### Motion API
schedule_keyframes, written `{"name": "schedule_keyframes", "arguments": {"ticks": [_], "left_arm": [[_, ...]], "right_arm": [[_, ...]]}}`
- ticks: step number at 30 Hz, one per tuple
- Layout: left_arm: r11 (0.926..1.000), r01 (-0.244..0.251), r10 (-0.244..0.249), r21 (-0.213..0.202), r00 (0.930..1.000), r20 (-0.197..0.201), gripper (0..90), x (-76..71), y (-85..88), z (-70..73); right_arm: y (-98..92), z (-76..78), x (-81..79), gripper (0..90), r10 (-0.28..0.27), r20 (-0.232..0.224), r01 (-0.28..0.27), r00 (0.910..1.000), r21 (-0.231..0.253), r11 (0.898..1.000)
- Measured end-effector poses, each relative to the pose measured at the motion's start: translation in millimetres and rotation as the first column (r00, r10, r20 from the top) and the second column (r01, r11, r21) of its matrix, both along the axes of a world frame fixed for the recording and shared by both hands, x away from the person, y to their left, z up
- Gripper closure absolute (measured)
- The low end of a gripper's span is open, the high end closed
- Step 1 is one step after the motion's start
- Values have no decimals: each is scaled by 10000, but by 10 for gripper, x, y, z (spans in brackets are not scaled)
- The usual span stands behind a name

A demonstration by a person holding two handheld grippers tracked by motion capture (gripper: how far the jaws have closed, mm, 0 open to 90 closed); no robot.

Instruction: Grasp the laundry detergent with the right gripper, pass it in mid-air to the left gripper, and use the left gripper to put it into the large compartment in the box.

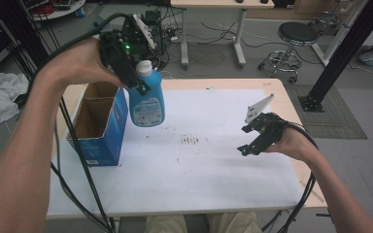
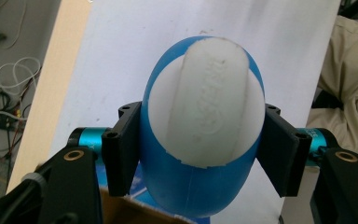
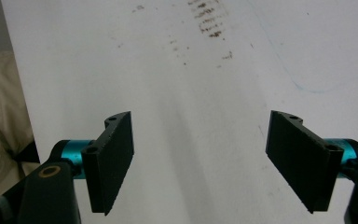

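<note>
Lab room, cables and a stool on the floor behind; worktop covered with a white sheet, some dark smudges mid-sheet.

Blue bottle with white cap is in the air, just right of the open blue cardboard box at the worktop's left side. My left gripper is clenched on it at the neck/shoulder, just below the cap. In the left gripper view both jaws press the blue sides and I'm looking down on the cap. Holding high at the neck keeps the bottle hanging upright and clear of the box rim; looks like a transfer between box and sheet. Which direction, I can't tell.

My right gripper hovers low over the right part of the sheet, well apart from the bottle, jaws spread, nothing between them. Parked there out of the way, I'd guess, ready to assist.
</note>
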State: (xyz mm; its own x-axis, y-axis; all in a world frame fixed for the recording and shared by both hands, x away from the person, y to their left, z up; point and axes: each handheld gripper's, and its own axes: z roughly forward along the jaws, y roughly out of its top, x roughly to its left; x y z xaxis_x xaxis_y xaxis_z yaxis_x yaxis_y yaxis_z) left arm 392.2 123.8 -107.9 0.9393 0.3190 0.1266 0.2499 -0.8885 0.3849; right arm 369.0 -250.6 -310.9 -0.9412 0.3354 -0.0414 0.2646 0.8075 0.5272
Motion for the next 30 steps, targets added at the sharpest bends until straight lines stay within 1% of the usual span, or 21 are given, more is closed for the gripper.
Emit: {"name": "schedule_keyframes", "arguments": {"ticks": [2, 4, 6, 8, 10, 12, 15, 17, 20, 23, 24, 27, 30], "left_arm": [[9998, -215, 215, 0, 9998, 29, 370, 10, 94, 38], [9988, -472, 473, -117, 9989, 57, 370, 20, 197, 77], [9977, -666, 666, -149, 9978, 35, 370, 34, 298, 110], [9949, -978, 980, -241, 9952, 41, 370, 41, 410, 138], [9925, -1199, 1201, -230, 9927, 51, 370, 52, 501, 166], [9888, -1476, 1478, -233, 9890, 71, 370, 64, 596, 189], [9829, -1838, 1840, -126, 9829, 124, 370, 78, 720, 211], [9786, -2057, 2058, -66, 9785, 152, 370, 87, 799, 215], [9703, -2418, 2418, -46, 9702, 140, 370, 97, 923, 213], [9651, -2618, 2617, 76, 9651, 109, 370, 101, 1003, 204], [9630, -2693, 2692, 88, 9630, 119, 370, 105, 1036, 197], [9576, -2871, 2867, 239, 9579, 156, 370, 102, 1115, 176], [9535, -2998, 2992, 294, 9539, 229, 370, 99, 1174, 140]], "right_arm": [[-59, 6, -3, 226, -98, 26, 99, 9999, -65, 9999], [-112, 10, -3, 223, -229, -24, 229, 9997, -81, 9997], [-160, 15, -5, 223, -376, -31, 376, 9993, -115, 9992], [-195, 11, -11, 222, -428, -15, 428, 9991, -188, 9989], [-225, 2, -18, 222, -511, 41, 512, 9987, -358, 9980], [-253, -12, -24, 209, -660, 91, 664, 9978, -540, 9963], [-292, -26, -32, 133, -903, 153, 912, 9958, -688, 9935], [-320, -27, -38, 133, -978, 196, 989, 9950, -669, 9928], [-363, -15, -52, 133, -1013, 159, 1021, 9947, -619, 9928], [-405, -6, -53, 133, -1022, 113, 1027, 9947, -629, 9927], [-408, -4, -58, 133, -1099, 77, 1101, 9939, -642, 9918], [-442, -7, -61, 133, -1183, 152, 1191, 9929, -672, 9906], [-463, -19, -69, 133, -1222, 175, 1231, 9923, -691, 9900]]}}
